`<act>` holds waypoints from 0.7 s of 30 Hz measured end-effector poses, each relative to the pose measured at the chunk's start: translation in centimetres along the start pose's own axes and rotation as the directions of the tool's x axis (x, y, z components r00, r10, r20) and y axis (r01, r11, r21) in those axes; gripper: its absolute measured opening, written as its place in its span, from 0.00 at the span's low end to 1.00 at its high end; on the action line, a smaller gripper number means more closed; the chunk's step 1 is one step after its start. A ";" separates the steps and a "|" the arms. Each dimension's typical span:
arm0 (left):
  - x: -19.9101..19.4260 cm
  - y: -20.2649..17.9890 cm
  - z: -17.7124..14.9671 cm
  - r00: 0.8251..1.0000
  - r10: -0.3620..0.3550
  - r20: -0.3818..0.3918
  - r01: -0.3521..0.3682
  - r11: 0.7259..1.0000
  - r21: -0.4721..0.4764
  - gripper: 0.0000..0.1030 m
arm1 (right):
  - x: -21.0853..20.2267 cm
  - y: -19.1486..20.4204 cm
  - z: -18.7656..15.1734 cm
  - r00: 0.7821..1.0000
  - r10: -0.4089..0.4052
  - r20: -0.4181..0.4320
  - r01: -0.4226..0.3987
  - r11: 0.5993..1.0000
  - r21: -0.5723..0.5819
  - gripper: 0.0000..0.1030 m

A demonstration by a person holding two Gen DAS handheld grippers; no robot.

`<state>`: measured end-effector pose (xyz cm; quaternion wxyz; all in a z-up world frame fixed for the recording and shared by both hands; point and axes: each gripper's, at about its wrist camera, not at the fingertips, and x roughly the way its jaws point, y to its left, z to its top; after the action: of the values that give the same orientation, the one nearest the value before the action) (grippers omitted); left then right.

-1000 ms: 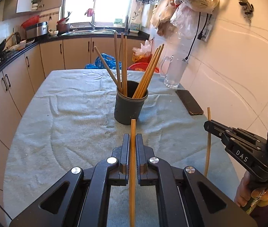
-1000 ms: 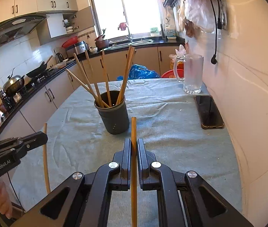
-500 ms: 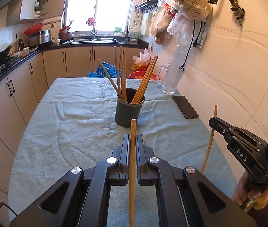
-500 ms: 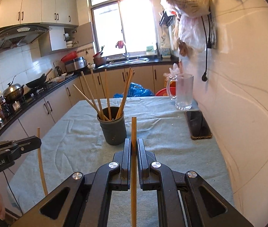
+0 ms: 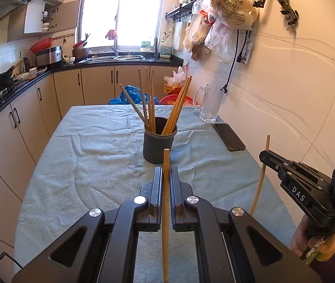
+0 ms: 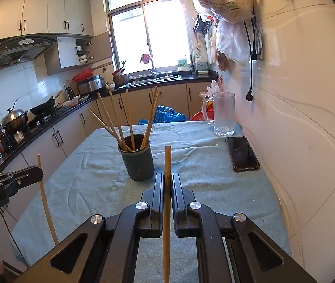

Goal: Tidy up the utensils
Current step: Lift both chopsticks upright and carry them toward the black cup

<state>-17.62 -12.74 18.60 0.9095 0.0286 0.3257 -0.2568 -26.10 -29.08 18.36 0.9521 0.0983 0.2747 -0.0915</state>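
Kitchen counters ringed a cloth-covered table [image 5: 77,165] where a dark cup [image 5: 159,145] held several chopsticks. Your left gripper [image 5: 165,174] was clamped on one chopstick [image 5: 165,212], and your right gripper [image 6: 167,179] pinched another chopstick [image 6: 166,212], both short of the cup.

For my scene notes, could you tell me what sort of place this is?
Most likely a home kitchen: a sink under the window, a wok on the stove, and a range hood above it.

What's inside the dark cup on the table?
The cup holds several wooden chopsticks standing on end and leaning against its rim. Their lower ends and the cup's bottom are hidden by its wall.
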 end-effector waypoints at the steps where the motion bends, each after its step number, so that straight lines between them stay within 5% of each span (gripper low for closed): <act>1: 0.0 0.0 0.0 1.000 0.002 -0.002 -0.002 1.000 0.000 0.05 | 0.0 0.1 0.0 1.000 0.001 0.000 -0.001 1.000 -0.003 0.06; 21: 0.7 0.0 0.9 1.000 0.020 -0.012 -0.020 1.000 0.008 0.05 | -0.2 0.2 1.4 1.000 0.017 0.017 -0.016 1.000 -0.006 0.06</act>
<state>-16.65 -13.20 18.87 0.9100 0.0369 0.3298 -0.2486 -25.49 -29.18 19.71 0.9554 0.0972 0.2661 -0.0837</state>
